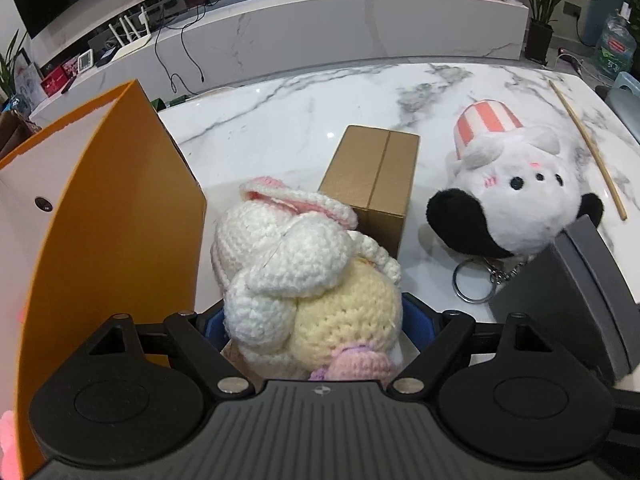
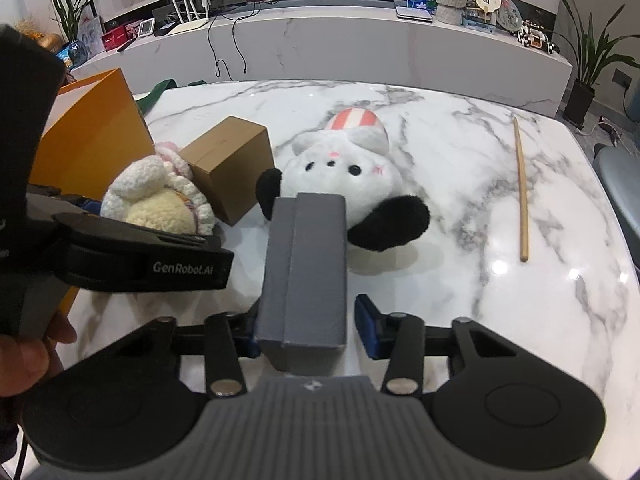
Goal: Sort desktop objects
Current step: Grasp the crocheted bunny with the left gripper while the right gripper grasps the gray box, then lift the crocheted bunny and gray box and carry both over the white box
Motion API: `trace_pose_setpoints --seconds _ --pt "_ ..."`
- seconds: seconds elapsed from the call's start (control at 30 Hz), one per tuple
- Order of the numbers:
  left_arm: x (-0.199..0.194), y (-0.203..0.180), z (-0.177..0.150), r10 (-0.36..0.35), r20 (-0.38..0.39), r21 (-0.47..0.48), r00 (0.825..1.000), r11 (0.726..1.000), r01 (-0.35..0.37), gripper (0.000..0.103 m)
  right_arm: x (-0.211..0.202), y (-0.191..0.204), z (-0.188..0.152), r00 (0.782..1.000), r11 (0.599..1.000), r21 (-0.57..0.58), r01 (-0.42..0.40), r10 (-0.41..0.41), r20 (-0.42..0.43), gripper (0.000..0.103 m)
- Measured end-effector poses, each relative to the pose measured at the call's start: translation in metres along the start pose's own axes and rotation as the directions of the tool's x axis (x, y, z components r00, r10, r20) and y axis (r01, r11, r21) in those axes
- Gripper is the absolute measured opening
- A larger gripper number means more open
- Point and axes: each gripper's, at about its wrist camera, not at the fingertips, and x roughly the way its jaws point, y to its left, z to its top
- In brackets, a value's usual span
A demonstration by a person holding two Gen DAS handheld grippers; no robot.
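The left gripper (image 1: 316, 328) squeezes a crochet bunny (image 1: 304, 276) beside the orange box (image 1: 116, 216) on the left. The right gripper (image 2: 306, 330) has its jaws spread around a gray box (image 2: 308, 268), near the plush cat (image 2: 348, 184) on the marble table (image 2: 500, 280).

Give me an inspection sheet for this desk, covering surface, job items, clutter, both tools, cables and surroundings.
Surface: white marble table, glossy.
Job's things: crochet bunny; grey box; brown cardboard box; plush cat keychain on its back; orange bin at left.
Clutter: wooden stick lying apart at right.
Grippers: left tool shut on crochet bunny; right tool around grey box, a gap at one finger.
Cables: black leads down the far counter.
Surroundings: TV, router, potted plants.
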Motion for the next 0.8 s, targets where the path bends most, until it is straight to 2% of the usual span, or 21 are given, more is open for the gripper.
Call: trace_pose_setpoints --seconds 0.33,0.53,0.6,0.67,0.7,0.73,0.8 --pt "0.010 0.001 0.005 0.011 0.019 -0.041 1.000 0.999 -0.010 0.103 0.007 0.001 -0.001 1.000 1.000 0.009 0.000 0.000 -0.003 0.046" --pt "0.011 0.006 0.003 -0.008 0.040 -0.069 0.999 0.998 0.011 0.103 0.009 -0.001 -0.001 1.000 1.000 0.014 -0.002 0.002 -0.006 0.046" --pt "0.010 0.008 0.002 -0.016 0.043 -0.070 0.999 0.997 0.019 0.097 0.009 -0.001 -0.001 1.000 1.000 0.015 -0.002 0.002 -0.005 0.046" --pt "0.009 0.010 0.001 -0.026 0.040 -0.065 0.999 0.997 0.029 0.096 0.009 -0.001 0.000 1.000 1.000 0.017 -0.005 0.005 -0.002 0.046" --pt "0.008 0.011 0.001 -0.029 0.039 -0.063 0.999 0.997 0.032 0.095 0.008 -0.001 0.000 1.000 1.000 0.016 -0.006 0.006 0.001 0.044" --pt "0.008 0.011 0.000 -0.032 0.038 -0.059 0.999 0.998 0.035 0.095 0.008 -0.001 0.001 1.000 1.000 0.017 -0.011 0.011 0.000 0.039" --pt "0.006 0.011 -0.002 -0.042 0.036 -0.047 0.998 0.998 0.043 0.093 0.006 -0.001 0.002 1.000 1.000 0.019 -0.019 0.019 -0.002 0.037"
